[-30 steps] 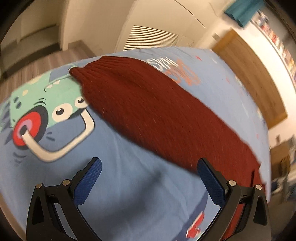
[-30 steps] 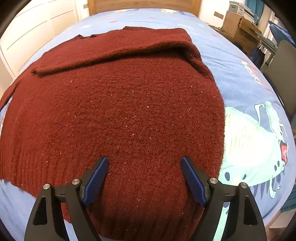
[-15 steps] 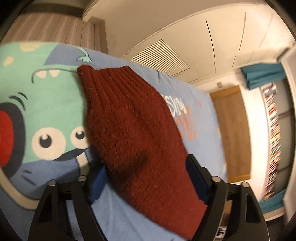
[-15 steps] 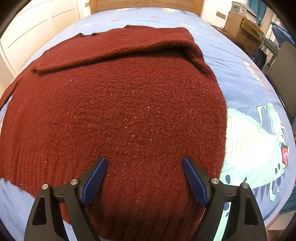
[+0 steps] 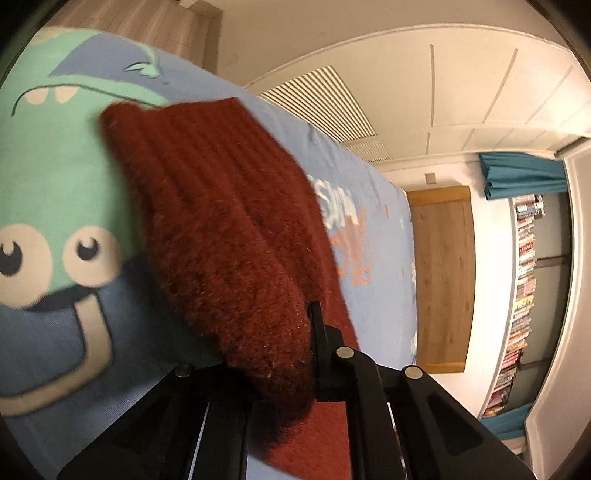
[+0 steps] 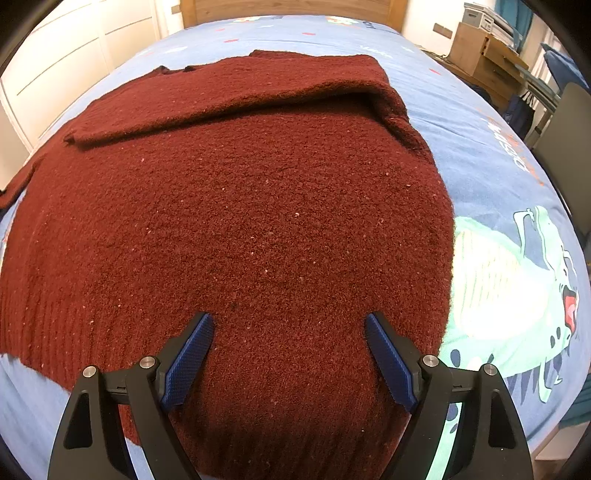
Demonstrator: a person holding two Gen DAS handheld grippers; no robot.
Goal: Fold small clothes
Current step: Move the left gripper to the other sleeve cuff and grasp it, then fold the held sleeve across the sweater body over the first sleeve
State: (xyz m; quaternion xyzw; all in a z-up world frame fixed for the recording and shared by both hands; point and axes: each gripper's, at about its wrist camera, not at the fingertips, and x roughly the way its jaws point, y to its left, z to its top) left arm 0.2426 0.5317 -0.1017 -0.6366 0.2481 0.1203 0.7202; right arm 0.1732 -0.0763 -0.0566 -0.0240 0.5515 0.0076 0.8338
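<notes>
A dark red knit sweater [image 6: 236, 206] lies spread on a blue bed sheet [image 6: 480, 155], with one sleeve folded across its far part. My right gripper [image 6: 288, 328] is open and empty, hovering over the sweater's near ribbed hem. My left gripper [image 5: 273, 332] is shut on the sweater's other sleeve [image 5: 221, 221]. The bunched sleeve fills the jaws and hides the left finger. The ribbed cuff [image 5: 177, 133] points away over the green cartoon print.
The sheet [image 5: 55, 295] has green dinosaur prints [image 6: 517, 280] and orange lettering. A wooden headboard [image 6: 295, 9] is at the far end. White wardrobe doors [image 6: 74, 48], a wooden desk [image 6: 484, 55], a dark chair [image 6: 565, 136] and bookshelves [image 5: 524, 288] surround the bed.
My left gripper swung over the sleeve and closed on it, lifting it slightly. My right gripper stayed open over the hem, almost unmoved.
</notes>
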